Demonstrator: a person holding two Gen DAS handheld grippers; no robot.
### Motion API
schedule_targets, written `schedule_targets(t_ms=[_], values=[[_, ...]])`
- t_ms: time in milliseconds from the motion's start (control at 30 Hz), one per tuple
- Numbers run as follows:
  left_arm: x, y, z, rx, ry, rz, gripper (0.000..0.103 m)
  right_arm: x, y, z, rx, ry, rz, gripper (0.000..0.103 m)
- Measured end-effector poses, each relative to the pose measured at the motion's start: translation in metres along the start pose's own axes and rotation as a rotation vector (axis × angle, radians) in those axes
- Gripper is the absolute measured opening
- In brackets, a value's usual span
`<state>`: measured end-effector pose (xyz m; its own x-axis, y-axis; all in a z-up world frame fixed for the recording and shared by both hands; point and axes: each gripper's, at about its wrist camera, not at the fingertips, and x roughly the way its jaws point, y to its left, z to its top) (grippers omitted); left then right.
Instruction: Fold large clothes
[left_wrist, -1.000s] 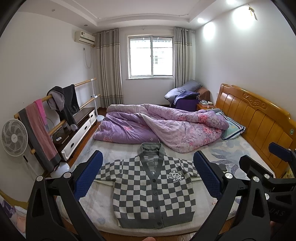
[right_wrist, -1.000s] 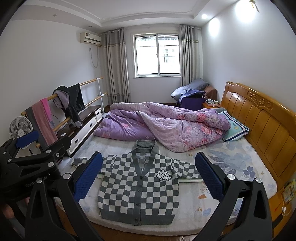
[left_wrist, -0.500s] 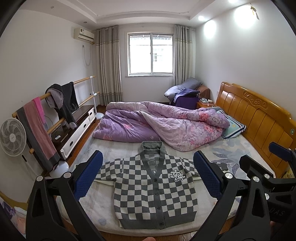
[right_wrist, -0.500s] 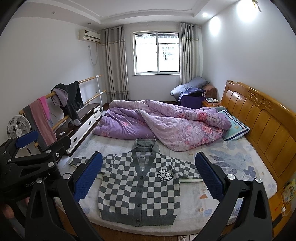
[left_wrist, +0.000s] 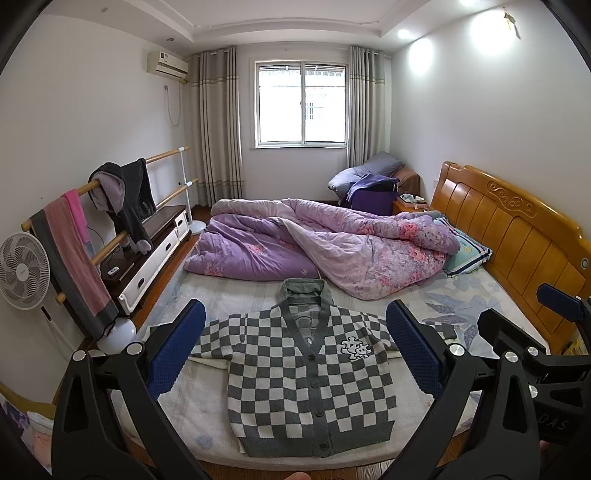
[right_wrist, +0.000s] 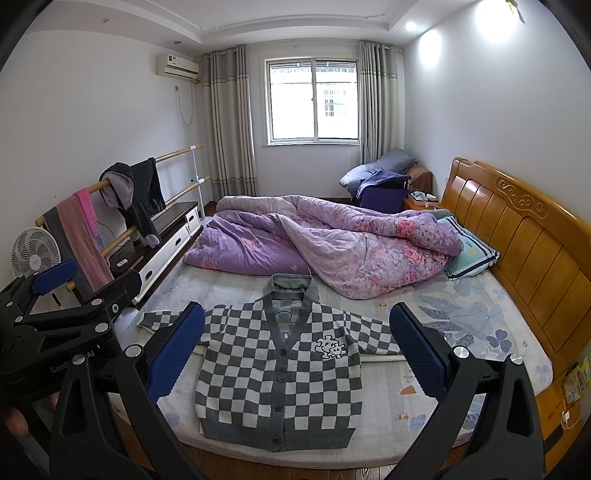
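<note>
Looking along the left gripper (left_wrist: 295, 349), a bedroom shows: a bed (left_wrist: 229, 306) with a pale sheet, a wooden headboard (left_wrist: 517, 236) at the right, a rumpled purple quilt (left_wrist: 314, 243) across the far half, and a curtained window (left_wrist: 302, 105) behind. A grey-and-white checked cardigan (left_wrist: 306, 384) lies flat and buttoned on the near part of the mattress, sleeves spread. This gripper's blue-padded jaws stand wide apart above it, holding nothing. From the right wrist, the same cardigan (right_wrist: 280, 380) lies near the bed's foot edge, with a clothes rail (right_wrist: 122, 206) and fan (right_wrist: 35, 253) along the left wall. The right gripper (right_wrist: 297, 350) is likewise spread wide and empty, clear of the fabric.
</note>
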<state>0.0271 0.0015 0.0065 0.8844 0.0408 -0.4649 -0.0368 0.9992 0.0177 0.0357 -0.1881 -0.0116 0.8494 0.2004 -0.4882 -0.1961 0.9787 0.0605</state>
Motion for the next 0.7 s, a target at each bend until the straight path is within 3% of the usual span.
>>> schedule_targets(t_ms=[300,700], values=[[0.001,-0.007,-0.004,0.001,0.001,0.002,0.098,0.005,0.0,0.001,0.001,0.006,-0.005,0.097],[0.028,0.021,-0.015,0.003,0.031,-0.024,0.098,0.03,0.029,0.001,0.001,0.033,-0.032,0.097]])
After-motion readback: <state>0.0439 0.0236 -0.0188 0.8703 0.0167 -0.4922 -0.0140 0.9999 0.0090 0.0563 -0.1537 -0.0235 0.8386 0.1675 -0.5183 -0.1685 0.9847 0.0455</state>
